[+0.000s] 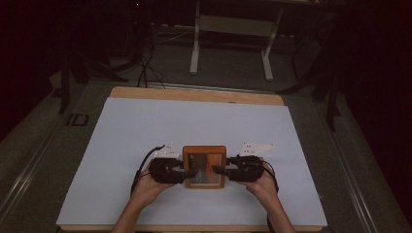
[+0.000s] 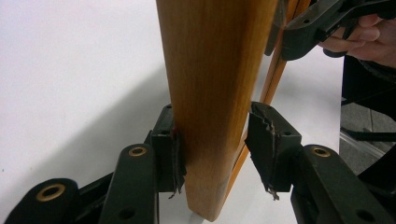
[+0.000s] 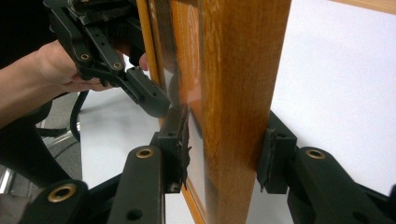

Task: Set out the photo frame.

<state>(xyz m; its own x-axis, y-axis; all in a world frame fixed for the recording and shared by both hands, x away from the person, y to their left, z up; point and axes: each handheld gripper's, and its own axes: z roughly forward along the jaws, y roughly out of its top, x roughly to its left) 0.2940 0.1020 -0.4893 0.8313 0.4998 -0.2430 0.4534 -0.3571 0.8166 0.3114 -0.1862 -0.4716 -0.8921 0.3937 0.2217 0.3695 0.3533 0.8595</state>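
A square wooden picture frame [image 1: 205,150] with a dark glass pane [image 1: 206,165] is held over the near middle of the white sheet. My left gripper [image 1: 190,172] clamps its left rail and my right gripper [image 1: 218,170] its right rail, each with one jaw reaching over the pane. In the left gripper view the frame's rail [image 2: 210,70] runs up between the jaws of my left gripper [image 2: 215,149], whose torn pads [image 2: 176,154] lie against it. In the right gripper view my right gripper [image 3: 224,149] is shut on the rail [image 3: 238,70], one pad on the glass side.
The white sheet [image 1: 145,126] covers a wooden table whose back edge [image 1: 194,93] is bare. Beyond it stand white desk legs [image 1: 195,43] and floor cables [image 1: 145,63]. A hand and the other gripper [image 2: 303,32] [image 3: 140,88] appear across the frame in each gripper view.
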